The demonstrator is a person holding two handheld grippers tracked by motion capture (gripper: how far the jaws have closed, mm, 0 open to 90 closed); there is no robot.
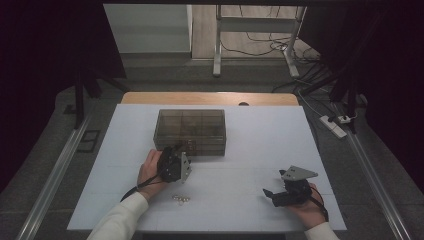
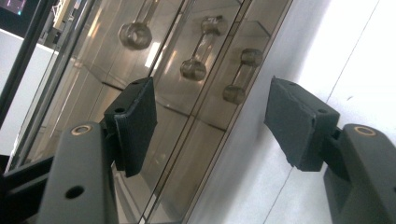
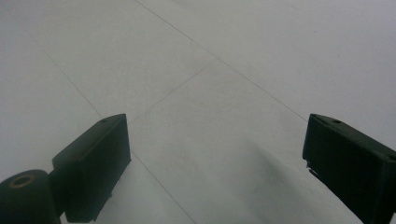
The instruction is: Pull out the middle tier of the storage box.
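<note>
The left gripper (image 1: 181, 151) stands at the near front of the smoky translucent drawer box (image 1: 190, 131), its jaws spread with nothing between them; in the left gripper view the two black pads (image 2: 135, 123) frame the box's front wall at close range but are not seen to press on it. Straight ahead of that gripper, just beyond the pads, lie the small dumbbell-shaped drawer pulls (image 2: 201, 46), each a short bar with a round knob at either end, and the nearest pull (image 2: 242, 74) sits between the line of the two jaws, a little farther in. The pulls' long axes run parallel to one another and at a slant across that view, so the judgement is that the spread of the jaws must be set across a bar rather than along it before any pull can be pinched. Behind the left gripper, toward the person, a few small silvery rings (image 1: 182, 199) rest on the white desk (image 1: 250, 200). The right gripper (image 1: 272, 195) lies well off to the other side, near the desk's front edge, its jaws wide apart over bare surface and holding nothing. The left hand (image 1: 149, 170) is plainly the nearer one to the box.
</note>
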